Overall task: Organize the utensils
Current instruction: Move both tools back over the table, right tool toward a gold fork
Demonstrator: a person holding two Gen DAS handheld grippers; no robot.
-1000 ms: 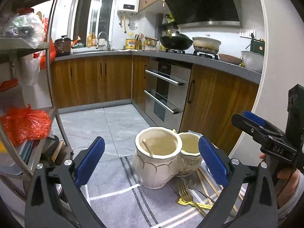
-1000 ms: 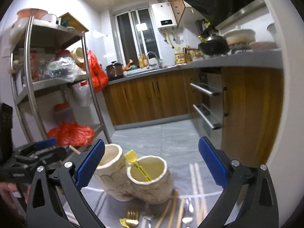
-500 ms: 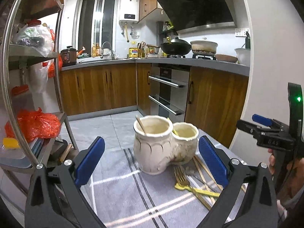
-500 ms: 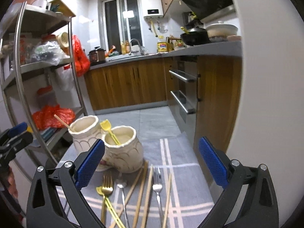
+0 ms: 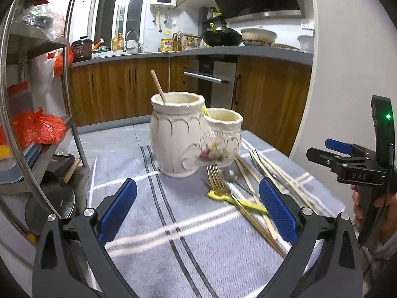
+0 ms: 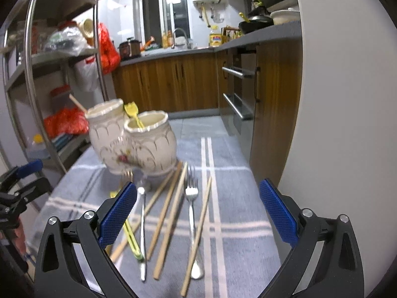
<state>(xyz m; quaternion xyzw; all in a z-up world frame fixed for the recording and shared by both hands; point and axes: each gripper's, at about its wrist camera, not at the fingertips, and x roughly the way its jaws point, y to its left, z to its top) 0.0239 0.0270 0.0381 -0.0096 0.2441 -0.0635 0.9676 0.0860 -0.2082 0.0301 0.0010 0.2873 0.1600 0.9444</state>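
A cream double-pot utensil holder stands on a grey striped cloth; it also shows in the right wrist view. One wooden stick leans in its taller pot, a yellow utensil in the lower one. A gold fork, a yellow utensil, a silver fork, a spoon and several wooden chopsticks lie loose on the cloth. My left gripper is open and empty above the cloth. My right gripper is open and empty above the loose utensils.
A metal shelf rack with red bags stands left of the table. Wooden kitchen cabinets and an oven are behind. A white wall runs along the table's right side. The cloth's left edge drops off toward the rack.
Both grippers have dropped lower and tilted down toward the table, so the holder and loose utensils now sit nearer and larger. Both stay open.
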